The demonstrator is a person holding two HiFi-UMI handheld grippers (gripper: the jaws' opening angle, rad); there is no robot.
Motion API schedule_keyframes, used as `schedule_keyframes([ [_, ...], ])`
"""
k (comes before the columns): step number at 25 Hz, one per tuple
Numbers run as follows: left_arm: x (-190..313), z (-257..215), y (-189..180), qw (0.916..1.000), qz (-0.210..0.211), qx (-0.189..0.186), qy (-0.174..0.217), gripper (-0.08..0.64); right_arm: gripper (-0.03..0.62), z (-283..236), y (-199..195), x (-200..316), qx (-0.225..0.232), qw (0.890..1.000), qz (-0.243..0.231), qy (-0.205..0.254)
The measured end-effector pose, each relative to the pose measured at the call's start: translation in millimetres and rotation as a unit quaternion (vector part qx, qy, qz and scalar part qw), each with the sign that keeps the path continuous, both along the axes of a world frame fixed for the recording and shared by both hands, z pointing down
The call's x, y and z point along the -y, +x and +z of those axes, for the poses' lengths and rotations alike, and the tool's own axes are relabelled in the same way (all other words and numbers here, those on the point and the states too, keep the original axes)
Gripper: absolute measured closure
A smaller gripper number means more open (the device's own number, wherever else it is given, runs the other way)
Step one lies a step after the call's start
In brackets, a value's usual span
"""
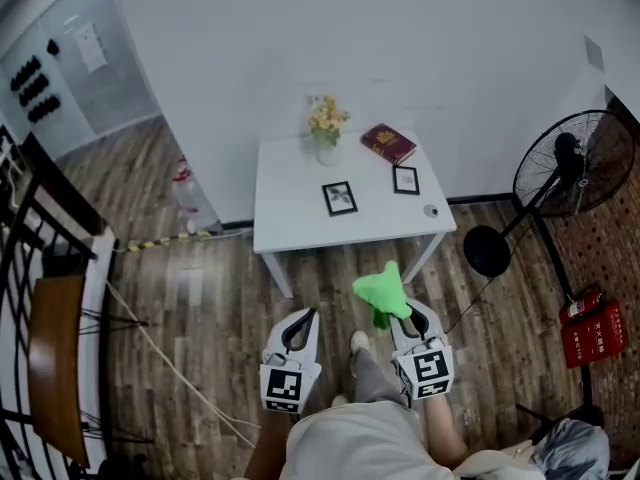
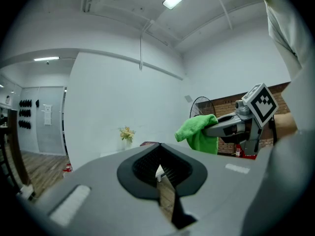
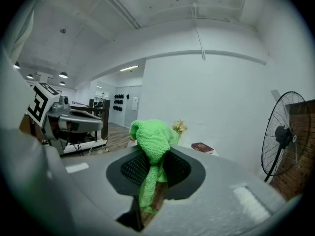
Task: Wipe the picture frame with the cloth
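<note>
Two small black picture frames stand on the white table [image 1: 290,223]: one near the middle [image 1: 340,198], one to its right [image 1: 406,179]. My right gripper [image 1: 400,313] is held over the floor in front of the table, shut on a bright green cloth [image 1: 382,290] that bunches above its jaws and hangs down between them [image 3: 152,146]. To its left, at about the same height, my left gripper [image 1: 305,318] has its jaws closed together with nothing in them [image 2: 158,168]. The left gripper view shows the cloth [image 2: 197,129] off to the right. Both grippers are short of the table.
On the table are also a vase of flowers [image 1: 327,128], a dark red book [image 1: 388,143] and a small round object [image 1: 431,210]. A standing fan [image 1: 560,183] and a red fire extinguisher [image 1: 592,328] are to the right. A cable runs across the wooden floor at left.
</note>
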State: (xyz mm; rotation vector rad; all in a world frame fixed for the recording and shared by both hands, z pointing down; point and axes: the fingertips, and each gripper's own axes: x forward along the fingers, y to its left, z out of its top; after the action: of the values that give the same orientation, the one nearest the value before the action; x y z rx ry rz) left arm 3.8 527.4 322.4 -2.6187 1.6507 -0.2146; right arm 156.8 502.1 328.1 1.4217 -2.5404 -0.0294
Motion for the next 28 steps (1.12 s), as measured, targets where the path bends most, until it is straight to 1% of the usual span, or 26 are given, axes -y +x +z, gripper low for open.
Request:
schedule_keyframes([
  [8,55.8,2.2,-6.0,0.9999,-0.013,-0.002,-0.005,0.54,0.529,4.4,-2.2,60.9,0.008,1.0,0.0,-0.013],
  [14,112.3,-8.0,-1.7,0.9999,-0.012,-0.009,0.006,0.54,0.529,-2.2,-7.6,124.2,0.02,1.0,-0.015,-0.018],
  [20,174.5,-5.1,2.0,0.9994,-0.031,-0.014,-0.011,0.54,0.529,-0.8,-8.1,188.5,0.017,0.999,-0.036,-0.03],
  [28,256.7,8.8,10.2,0.9977,-0.056,-0.015,-0.036,0.54,0.529,13.2,-4.3,270.4,0.009,0.996,-0.064,-0.056],
])
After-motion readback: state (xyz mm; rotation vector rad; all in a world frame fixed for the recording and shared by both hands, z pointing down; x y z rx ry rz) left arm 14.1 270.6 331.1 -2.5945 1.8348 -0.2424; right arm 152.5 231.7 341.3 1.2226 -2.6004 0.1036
